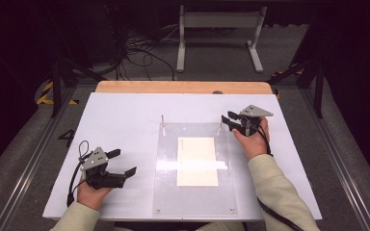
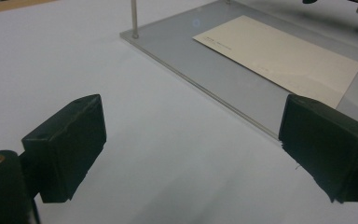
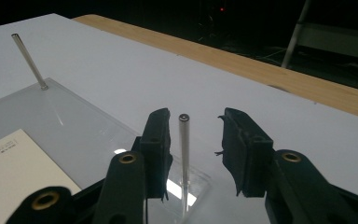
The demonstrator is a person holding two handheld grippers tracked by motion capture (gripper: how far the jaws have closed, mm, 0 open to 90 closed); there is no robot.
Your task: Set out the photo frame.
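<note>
The envelope's (image 2: 279, 58) small print is too blurred to read.

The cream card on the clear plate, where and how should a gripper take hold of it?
The card lies flat on the clear plate, so there is no edge to pinch from above. Probably slide it toward the plate's near edge, then pinch the overhanging short edge from the person's side.

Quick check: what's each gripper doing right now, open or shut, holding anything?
Left gripper: open, empty, over the white table beside the clear plate.
Right gripper: open, jaws either side of the metal pin, not clamped.
</note>
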